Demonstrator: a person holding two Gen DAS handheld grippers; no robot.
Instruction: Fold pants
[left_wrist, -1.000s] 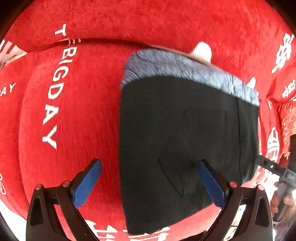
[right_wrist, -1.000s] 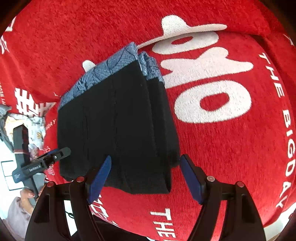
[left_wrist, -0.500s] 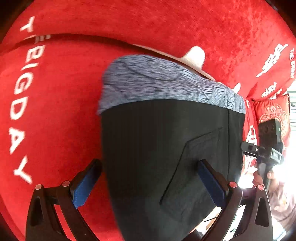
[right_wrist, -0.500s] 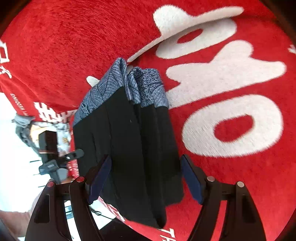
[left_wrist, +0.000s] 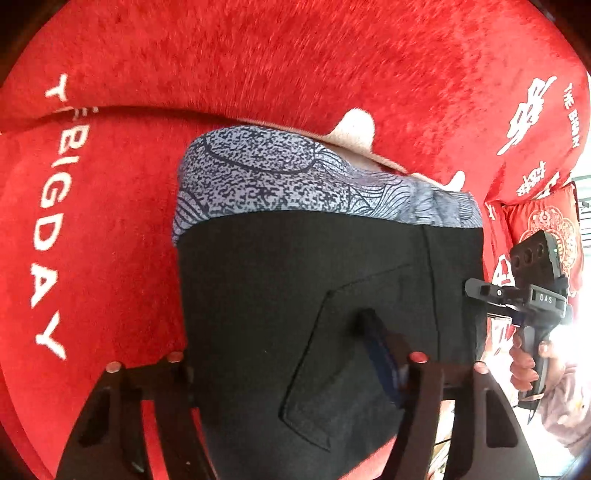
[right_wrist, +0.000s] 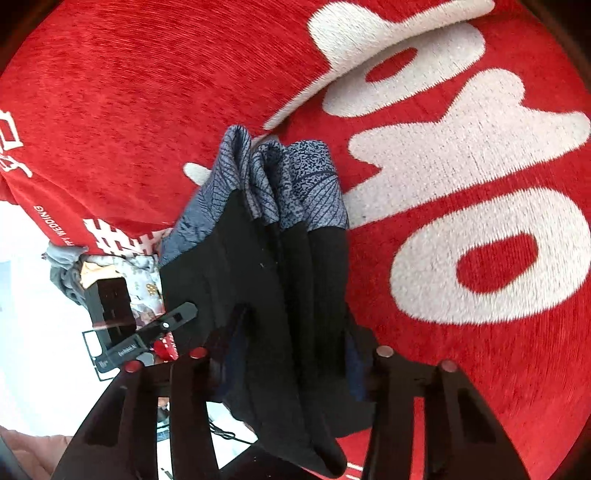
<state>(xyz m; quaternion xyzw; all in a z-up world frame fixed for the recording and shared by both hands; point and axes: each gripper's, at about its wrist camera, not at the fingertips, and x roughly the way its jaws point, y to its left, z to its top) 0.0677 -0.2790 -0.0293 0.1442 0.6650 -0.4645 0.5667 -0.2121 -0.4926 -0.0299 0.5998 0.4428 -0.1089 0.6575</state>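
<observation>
Folded black pants (left_wrist: 314, 295) with a grey-blue patterned waistband (left_wrist: 295, 181) lie on a red sofa cover. My left gripper (left_wrist: 280, 354) is closing across their near end. Its right finger (left_wrist: 376, 343) presses into the black cloth by the back pocket, and the pants' edge hides its left finger. In the right wrist view the pants (right_wrist: 258, 258) show as stacked layers, waistband (right_wrist: 295, 177) farthest away. My right gripper (right_wrist: 295, 343) is closing on the layered side edge, both pads against the cloth.
The red cover (left_wrist: 258, 66) bears large white lettering (right_wrist: 480, 184) and fills most of both views. A hand (left_wrist: 528, 365) holds the right gripper (left_wrist: 524, 295) at the pants' right edge. Crumpled clothes (right_wrist: 110, 266) lie beyond the sofa edge, behind the left gripper (right_wrist: 147, 332).
Both grippers moved in closer over the pants and their jaws narrowed from wide apart to pressing on the cloth. The right wrist view tipped down onto the pants' side edge.
</observation>
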